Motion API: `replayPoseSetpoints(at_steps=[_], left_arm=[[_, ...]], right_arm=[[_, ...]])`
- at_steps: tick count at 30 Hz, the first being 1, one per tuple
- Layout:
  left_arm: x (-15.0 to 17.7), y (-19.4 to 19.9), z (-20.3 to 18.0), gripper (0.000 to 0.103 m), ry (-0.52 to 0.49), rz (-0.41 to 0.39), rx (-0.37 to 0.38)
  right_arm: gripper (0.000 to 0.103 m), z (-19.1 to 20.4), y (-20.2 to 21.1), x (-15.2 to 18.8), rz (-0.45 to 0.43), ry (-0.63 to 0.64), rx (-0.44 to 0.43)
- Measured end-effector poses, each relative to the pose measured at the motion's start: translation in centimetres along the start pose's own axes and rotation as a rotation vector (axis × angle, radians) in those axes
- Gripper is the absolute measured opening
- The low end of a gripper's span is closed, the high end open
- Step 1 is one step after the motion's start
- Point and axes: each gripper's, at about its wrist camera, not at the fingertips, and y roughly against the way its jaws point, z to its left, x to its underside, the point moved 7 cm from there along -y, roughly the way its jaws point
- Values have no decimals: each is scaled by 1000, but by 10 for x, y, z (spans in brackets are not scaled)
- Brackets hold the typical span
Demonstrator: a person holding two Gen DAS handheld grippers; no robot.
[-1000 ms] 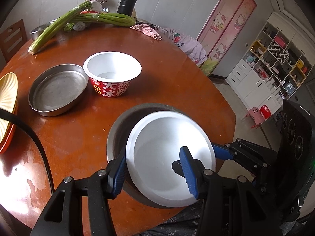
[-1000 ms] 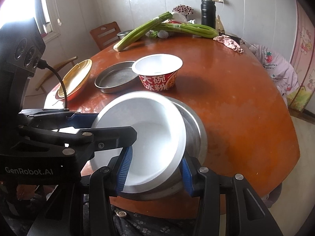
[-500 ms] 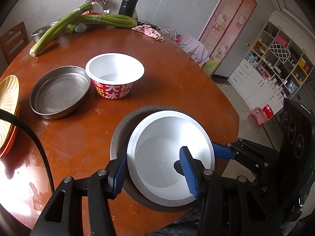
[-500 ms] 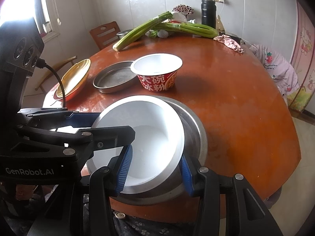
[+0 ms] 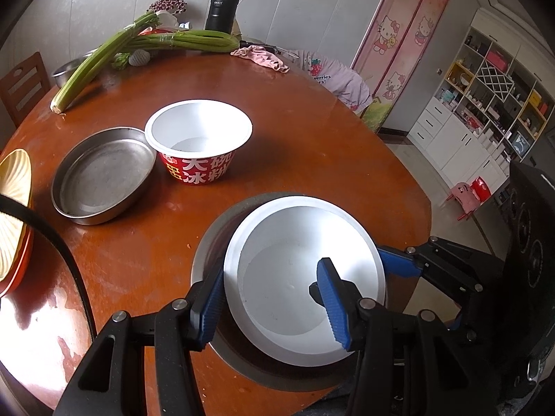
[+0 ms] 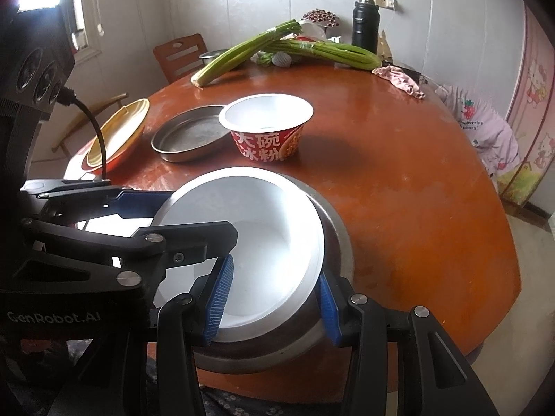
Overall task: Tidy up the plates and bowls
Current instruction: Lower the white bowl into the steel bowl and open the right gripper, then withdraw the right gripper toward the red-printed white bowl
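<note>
A white bowl (image 5: 295, 277) (image 6: 263, 228) sits tilted inside a grey metal bowl (image 5: 215, 239) (image 6: 334, 242) at the table's near edge. My left gripper (image 5: 274, 305) straddles the near-left rim of both bowls, one finger outside, one inside the white bowl. My right gripper (image 6: 274, 298) straddles their near-right rim the same way. How tightly either grips cannot be told. A red-and-white paper bowl (image 5: 197, 142) (image 6: 267, 128) and a flat steel pan (image 5: 100, 176) (image 6: 190, 135) stand further back.
A gold plate on a red plate (image 5: 14, 215) (image 6: 118, 131) lies at the left edge. Celery stalks (image 5: 138, 45) (image 6: 277, 48), a black flask (image 5: 222, 7), a pink cloth (image 5: 263, 57) and a small steel bowl (image 5: 69, 67) sit at the far side. A chair (image 6: 180, 55) stands beyond.
Both grippers and the stacked bowls have moved forward, further onto the table. The white bowl has settled a little deeper in the metal bowl.
</note>
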Motion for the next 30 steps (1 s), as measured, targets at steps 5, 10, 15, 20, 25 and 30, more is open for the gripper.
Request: replayPoseSetpoints(at_steps=[5,10,15,20,25,30], left_arm=[[-1,0,0,52,-4,-9,-11],[-4,3,2,58,2,-25,-12],[-9,8,5,58,-7,-43,-19],[-11,15,9,62,1,-65,-23],[-14,24,13,63,9,-93,-26],[-15,33,19,64,20,-115,-36]], right_arm=[[48,-2,1,-2,-5,9,12],[48,-6,3,-4,-10,11,19],[48,-8,5,-5,-20,-3,11],[48,-9,10,-6,-32,-5,17],[48,-11,17,-6,-45,-28,-2],[49,-14,22,-9,-50,-53,-1]])
